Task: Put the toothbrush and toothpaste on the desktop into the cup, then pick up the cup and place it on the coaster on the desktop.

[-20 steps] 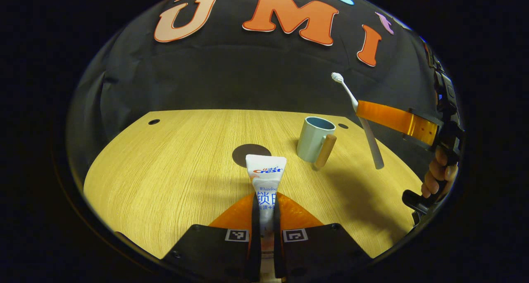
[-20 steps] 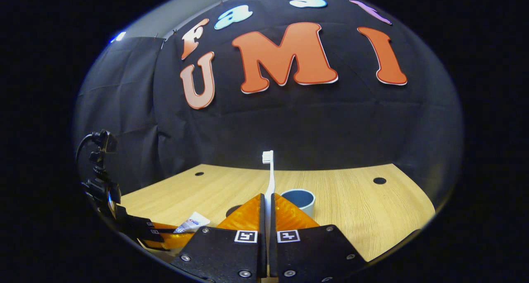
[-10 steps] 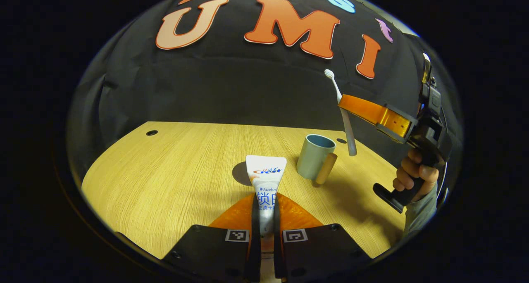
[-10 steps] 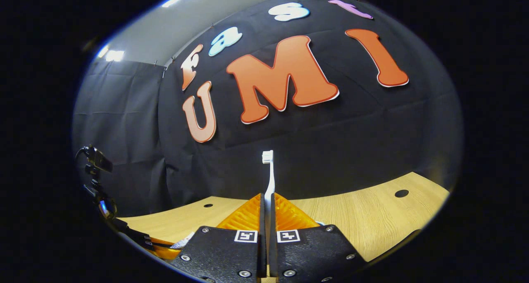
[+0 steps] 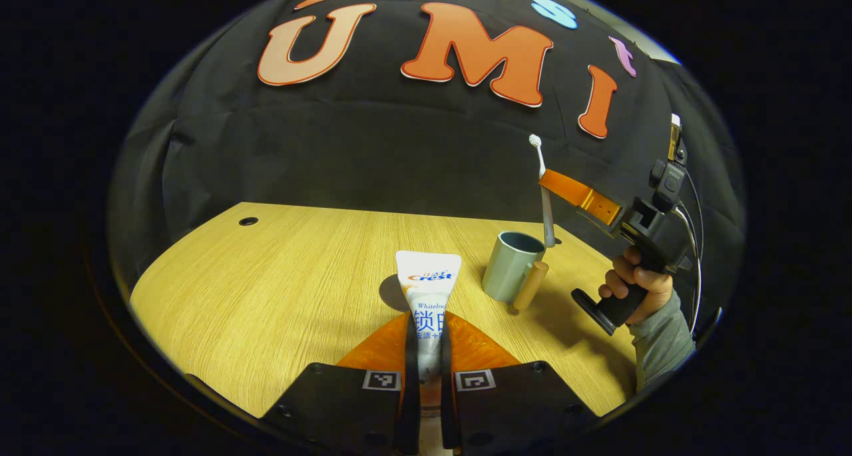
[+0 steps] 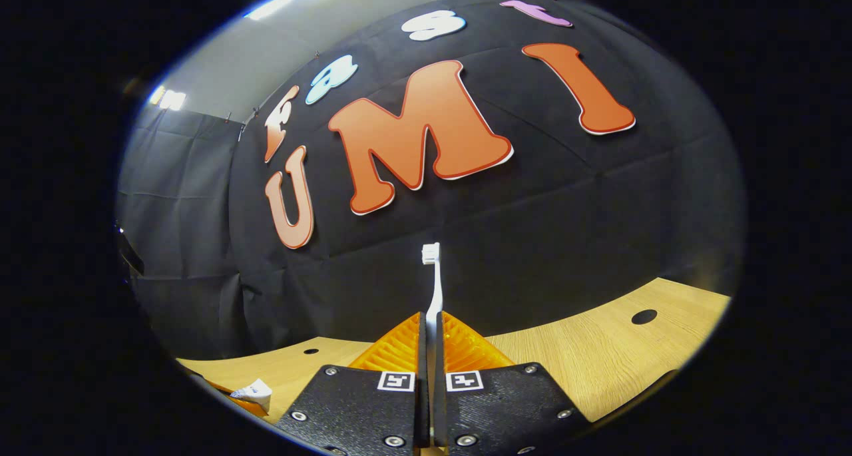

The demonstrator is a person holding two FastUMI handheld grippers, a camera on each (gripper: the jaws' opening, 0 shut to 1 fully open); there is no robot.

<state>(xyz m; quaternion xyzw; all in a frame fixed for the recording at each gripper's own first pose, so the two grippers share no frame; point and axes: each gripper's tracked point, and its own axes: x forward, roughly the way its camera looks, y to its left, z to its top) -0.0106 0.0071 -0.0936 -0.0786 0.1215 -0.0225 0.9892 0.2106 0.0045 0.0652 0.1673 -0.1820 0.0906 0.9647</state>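
White toothbrush stands upright, bristles up, above cup.

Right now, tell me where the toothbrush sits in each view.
Left gripper view: right of centre, the toothbrush stands bristles up in the right gripper, its lower end just over the cup.
Right gripper view: dead centre, the toothbrush rises between that gripper's own fingers.
Shared landmark: the toothpaste, at lower left there.

Coaster mostly behind toothpaste
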